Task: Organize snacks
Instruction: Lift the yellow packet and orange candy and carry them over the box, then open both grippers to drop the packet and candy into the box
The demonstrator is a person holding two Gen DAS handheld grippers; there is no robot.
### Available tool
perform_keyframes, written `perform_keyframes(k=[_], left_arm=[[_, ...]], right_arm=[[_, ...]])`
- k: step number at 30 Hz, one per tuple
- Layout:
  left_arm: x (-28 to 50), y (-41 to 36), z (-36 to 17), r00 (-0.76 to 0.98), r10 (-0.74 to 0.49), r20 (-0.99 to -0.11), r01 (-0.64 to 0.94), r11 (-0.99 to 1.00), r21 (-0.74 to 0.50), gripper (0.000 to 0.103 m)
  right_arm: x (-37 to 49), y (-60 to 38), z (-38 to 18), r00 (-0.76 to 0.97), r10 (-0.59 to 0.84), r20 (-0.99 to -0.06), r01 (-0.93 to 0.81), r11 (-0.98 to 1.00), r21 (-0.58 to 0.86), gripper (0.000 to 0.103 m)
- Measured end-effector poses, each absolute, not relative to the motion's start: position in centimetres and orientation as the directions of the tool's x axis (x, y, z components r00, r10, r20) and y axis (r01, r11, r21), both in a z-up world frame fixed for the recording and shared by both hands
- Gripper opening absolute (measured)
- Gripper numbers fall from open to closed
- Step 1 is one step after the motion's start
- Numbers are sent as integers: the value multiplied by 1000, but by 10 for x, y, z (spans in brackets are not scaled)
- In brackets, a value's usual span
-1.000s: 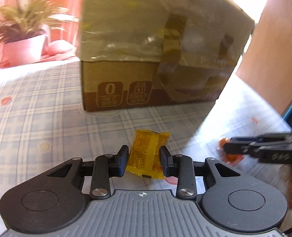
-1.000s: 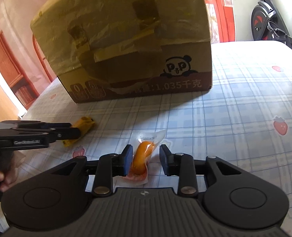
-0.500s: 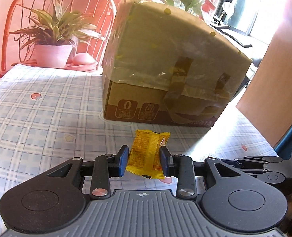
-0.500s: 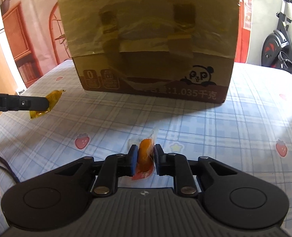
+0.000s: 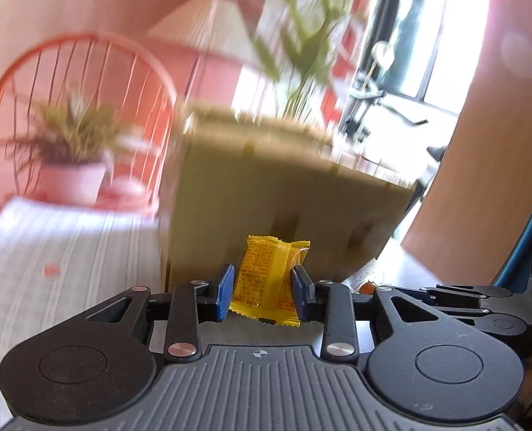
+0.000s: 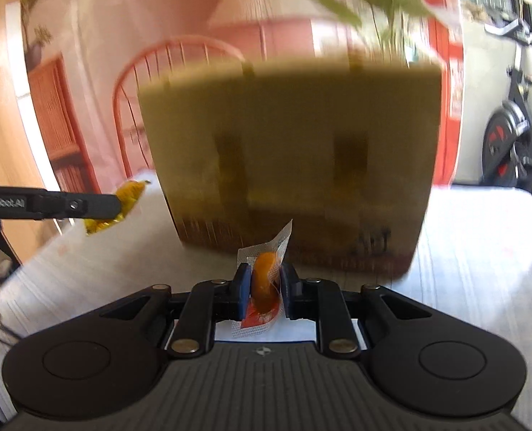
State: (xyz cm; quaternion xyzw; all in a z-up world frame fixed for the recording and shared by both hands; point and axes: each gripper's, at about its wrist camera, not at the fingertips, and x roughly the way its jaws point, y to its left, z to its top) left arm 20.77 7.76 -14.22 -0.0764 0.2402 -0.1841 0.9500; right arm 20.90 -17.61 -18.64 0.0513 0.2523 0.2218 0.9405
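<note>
My left gripper [image 5: 263,292] is shut on a yellow snack packet [image 5: 270,280], held above the table in front of the cardboard box [image 5: 283,194]. In the right wrist view that left gripper [image 6: 116,206] reaches in from the left with the yellow packet [image 6: 127,197] in its tips. My right gripper [image 6: 264,287] is shut on a clear sachet with an orange snack [image 6: 263,282], raised before the taped cardboard box [image 6: 291,151]. In the left wrist view the right gripper's body [image 5: 481,305] shows at the right edge.
The checked tablecloth [image 6: 481,251] with strawberry prints spreads around the box. A potted plant [image 5: 72,151] and an orange chair [image 5: 68,82] stand behind the table on the left. An exercise bike [image 6: 510,133] is at the far right. A wooden panel [image 5: 481,143] rises on the right.
Both grippers have risen off the table with their snacks. The right gripper's jaws closed on the orange sachet and lifted it. The box now sits lower in both views.
</note>
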Motion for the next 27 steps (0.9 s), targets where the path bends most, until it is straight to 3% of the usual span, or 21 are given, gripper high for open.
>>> perform_keyframes(k=[8,14,18,27], left_arm=[[241,62,-77,864,-403,-302,352,912,-210,36],[285,46,-61,869,-374,-323,332,926,-177,36],[317,39,-64,868,-328,-373,294,944,-148,36],[348,39,-85,835,-294,-465,257,956,-142,37]], right_arm=[[234,-176,-106,833,479,-277,-446,878,175,19],[279,-171,-77,862,452,-231,-429,892,146,19],[314,-168,-76,864,434,-255,-407,901,151,19],[349,-156,-96,824,401,-401,-397,913,98,21]])
